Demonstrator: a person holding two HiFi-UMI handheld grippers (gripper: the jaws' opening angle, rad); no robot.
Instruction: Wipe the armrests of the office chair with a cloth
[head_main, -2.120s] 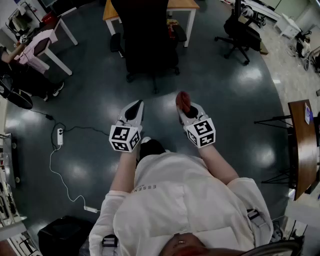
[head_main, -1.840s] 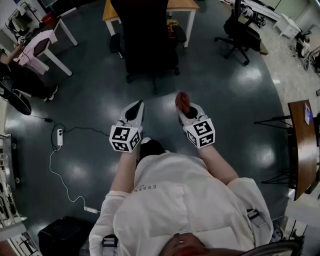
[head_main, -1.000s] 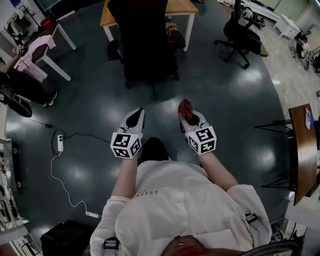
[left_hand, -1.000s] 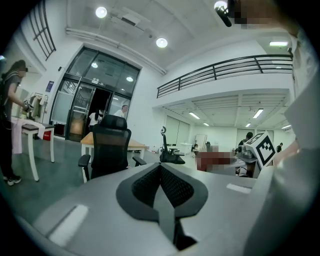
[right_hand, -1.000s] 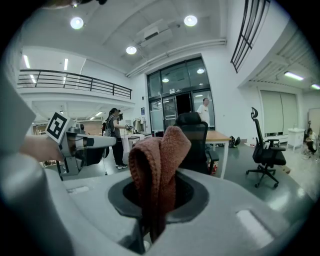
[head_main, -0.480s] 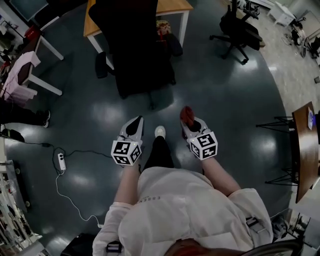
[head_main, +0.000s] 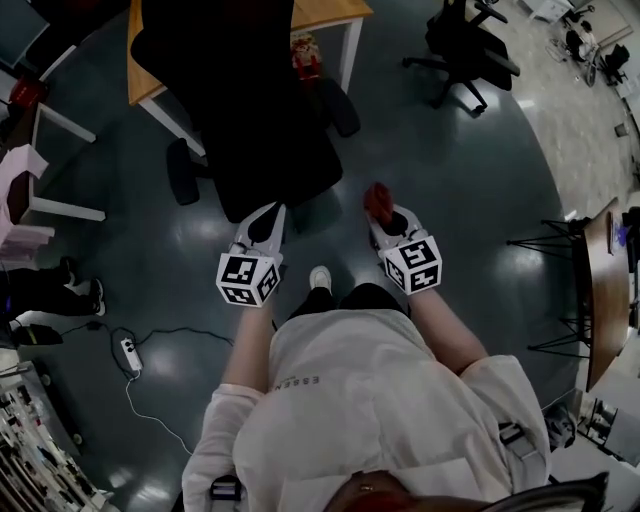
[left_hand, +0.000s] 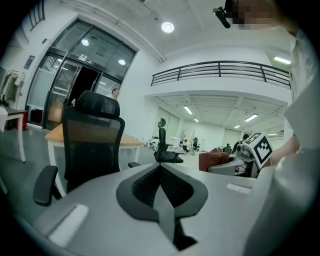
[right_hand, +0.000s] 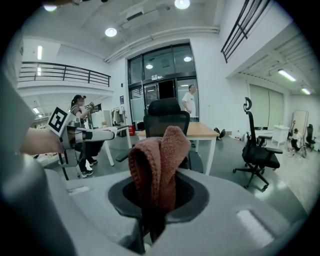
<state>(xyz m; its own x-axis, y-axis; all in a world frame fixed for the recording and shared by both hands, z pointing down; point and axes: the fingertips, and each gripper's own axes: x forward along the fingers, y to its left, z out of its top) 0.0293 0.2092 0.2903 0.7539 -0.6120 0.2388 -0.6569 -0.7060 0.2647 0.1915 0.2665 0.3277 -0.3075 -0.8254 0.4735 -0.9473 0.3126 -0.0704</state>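
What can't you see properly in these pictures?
- Head view: the office chair's seat hides behind its backrest, and the picture is too dark to show dirt on the armrests.
- Right gripper view: the cloth held by the right gripper covers the chair's middle.
- Left gripper view: the left gripper's body cuts off the chair's base.

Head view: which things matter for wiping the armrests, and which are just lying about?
Job: cloth clamped in the right gripper; black office chair ahead; its armrests.
Lying about: wooden table; second office chair; power strip on the floor.
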